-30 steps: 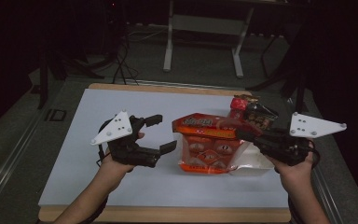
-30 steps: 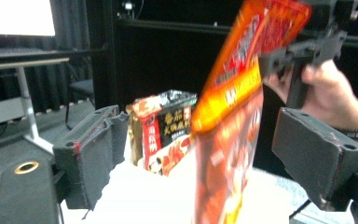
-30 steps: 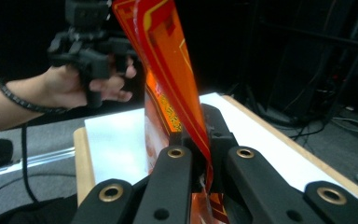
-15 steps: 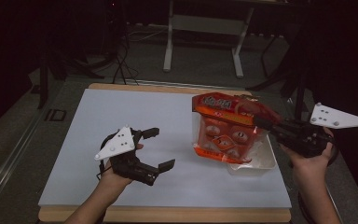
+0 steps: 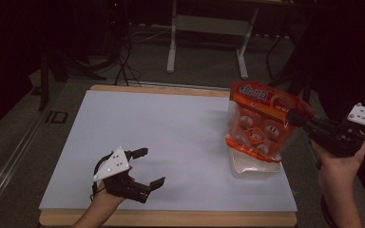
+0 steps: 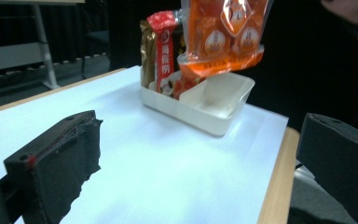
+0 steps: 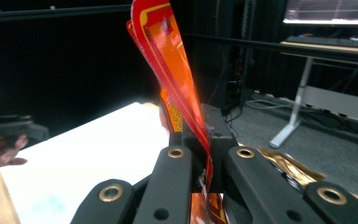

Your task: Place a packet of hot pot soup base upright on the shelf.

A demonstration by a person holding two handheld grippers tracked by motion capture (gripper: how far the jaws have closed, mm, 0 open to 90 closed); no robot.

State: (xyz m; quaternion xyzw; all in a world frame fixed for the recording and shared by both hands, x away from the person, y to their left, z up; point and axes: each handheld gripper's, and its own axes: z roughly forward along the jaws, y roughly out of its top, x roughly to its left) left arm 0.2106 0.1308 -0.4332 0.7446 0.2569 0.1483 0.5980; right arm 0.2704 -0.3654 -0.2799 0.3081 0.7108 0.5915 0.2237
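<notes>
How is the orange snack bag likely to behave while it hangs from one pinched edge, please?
The orange snack bag probably stays floppy: it droops below the right gripper over the white tray. It seems light, held by one edge. Its glossy film may slip.

One orange bag [image 5: 261, 121], one tray [image 6: 200, 105], perhaps two packets [image 6: 161, 51]

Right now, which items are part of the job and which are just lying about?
In the job:
- orange snack bag, clamped in the right gripper, hanging over the white tray
- left gripper, open, nothing between its jaws

Lying about:
- red and gold packets standing in the tray
- white mat
</notes>
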